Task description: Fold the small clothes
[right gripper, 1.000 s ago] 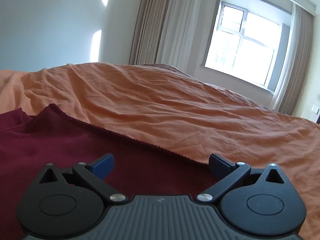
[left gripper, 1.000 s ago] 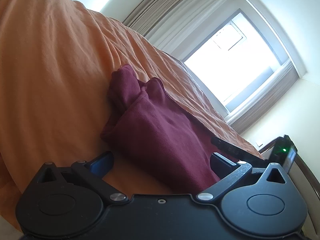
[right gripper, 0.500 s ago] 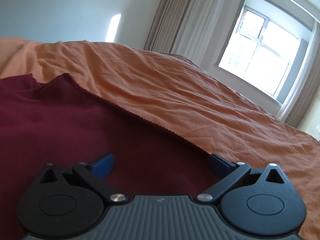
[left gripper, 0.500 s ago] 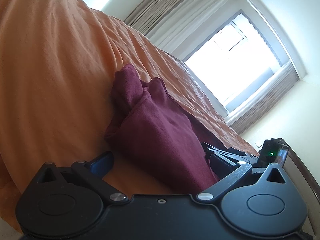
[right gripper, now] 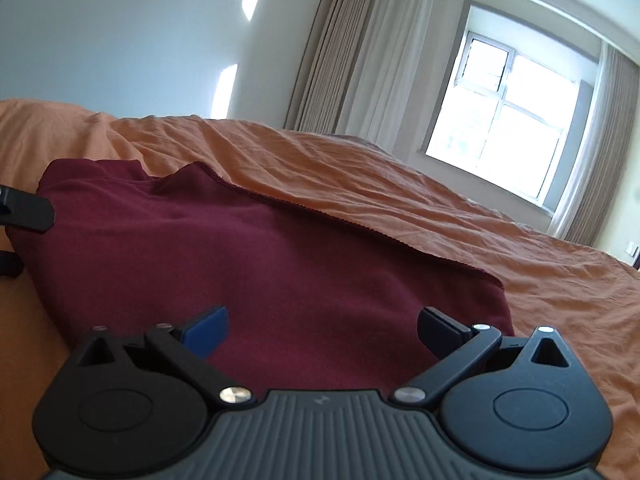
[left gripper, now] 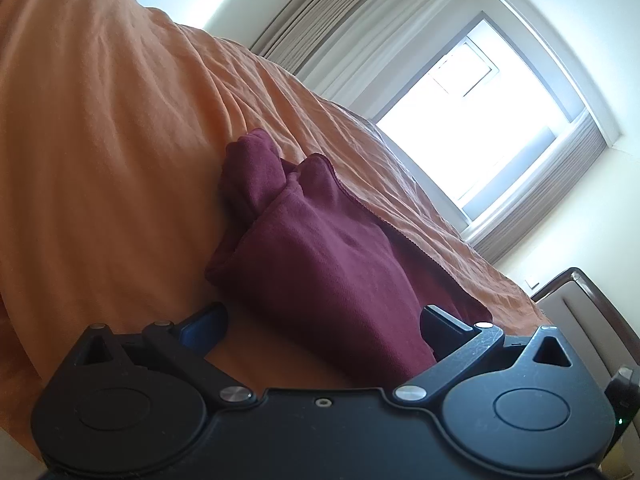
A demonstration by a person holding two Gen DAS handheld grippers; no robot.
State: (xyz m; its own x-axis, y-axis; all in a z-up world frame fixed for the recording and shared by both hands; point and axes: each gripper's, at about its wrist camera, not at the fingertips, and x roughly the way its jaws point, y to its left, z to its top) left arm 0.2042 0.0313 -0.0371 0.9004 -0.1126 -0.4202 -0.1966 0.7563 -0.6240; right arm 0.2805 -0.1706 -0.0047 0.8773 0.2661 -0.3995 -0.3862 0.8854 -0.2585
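Note:
A dark maroon garment lies folded on the orange bedsheet, its far end bunched. It also shows in the right wrist view, spread flat with a stitched hem along its right edge. My left gripper is open and empty, low at the garment's near edge, jaws wide to either side of the cloth. My right gripper is open and empty, just above the garment's near part. The left gripper's finger shows at the left edge of the right wrist view, by the garment's left side.
The orange bedsheet is wrinkled and stretches toward a bright window with beige curtains. A dark wooden headboard or chair edge stands at the right of the left wrist view.
The right gripper has pulled back and swung, so more of the garment shows in front of it. It has left the left wrist view. The left gripper has stayed nearly still.

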